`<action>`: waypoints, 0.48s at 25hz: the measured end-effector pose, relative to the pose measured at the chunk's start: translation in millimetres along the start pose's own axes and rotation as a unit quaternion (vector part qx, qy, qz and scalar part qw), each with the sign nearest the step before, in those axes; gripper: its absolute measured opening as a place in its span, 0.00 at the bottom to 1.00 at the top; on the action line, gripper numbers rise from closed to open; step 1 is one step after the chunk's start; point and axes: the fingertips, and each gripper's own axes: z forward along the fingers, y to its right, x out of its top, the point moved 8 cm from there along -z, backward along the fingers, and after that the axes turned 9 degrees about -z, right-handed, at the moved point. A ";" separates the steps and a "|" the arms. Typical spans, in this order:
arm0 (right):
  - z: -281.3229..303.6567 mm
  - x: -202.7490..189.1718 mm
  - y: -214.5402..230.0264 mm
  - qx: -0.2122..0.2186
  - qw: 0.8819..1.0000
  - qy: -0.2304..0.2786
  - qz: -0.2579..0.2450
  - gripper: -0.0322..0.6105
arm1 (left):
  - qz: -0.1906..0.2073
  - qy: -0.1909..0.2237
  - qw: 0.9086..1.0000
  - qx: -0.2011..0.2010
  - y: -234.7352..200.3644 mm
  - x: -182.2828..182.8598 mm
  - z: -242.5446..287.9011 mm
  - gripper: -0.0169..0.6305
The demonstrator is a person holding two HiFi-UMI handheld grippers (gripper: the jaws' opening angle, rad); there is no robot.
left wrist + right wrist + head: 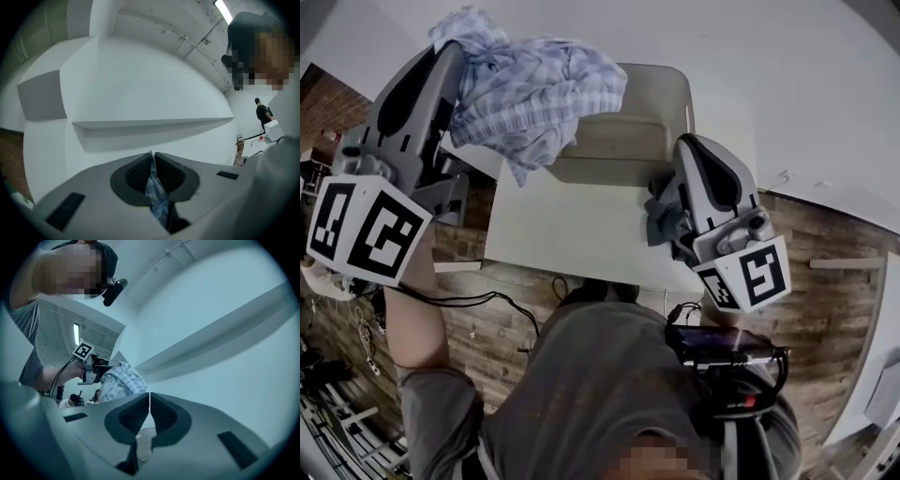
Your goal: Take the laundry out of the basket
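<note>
Hangs bunched from left gripper (pixel 457 56), fingers (pixel 136 174) clamped on one fold: plaid garment (pixel 534 94), above basket (pixel 670 84). Looks light, limp, snag-prone; wants a thick gathered fold. Right gripper (pixel 684 142) fingers closed together at basket's edge.

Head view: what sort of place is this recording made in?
Probably an indoor lab or studio workspace rather than a home. A plain white table stands on a brick-patterned floor, the bare white walls run up to a ceiling strip light, and another person stands in the background.
</note>
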 end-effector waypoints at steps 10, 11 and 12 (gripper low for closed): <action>20.0 8.4 -40.2 0.068 0.998 0.010 0.003 0.07 | -0.025 0.027 0.999 0.034 16.3 -4.7 -89.0 0.08; 19.6 13.6 -49.5 0.072 0.997 0.013 -0.002 0.07 | -0.028 0.029 0.999 0.037 17.8 -6.9 -103.7 0.08; 19.4 17.9 -57.5 0.074 0.997 0.015 -0.006 0.07 | -0.030 0.031 0.998 0.040 18.7 -10.2 -116.7 0.08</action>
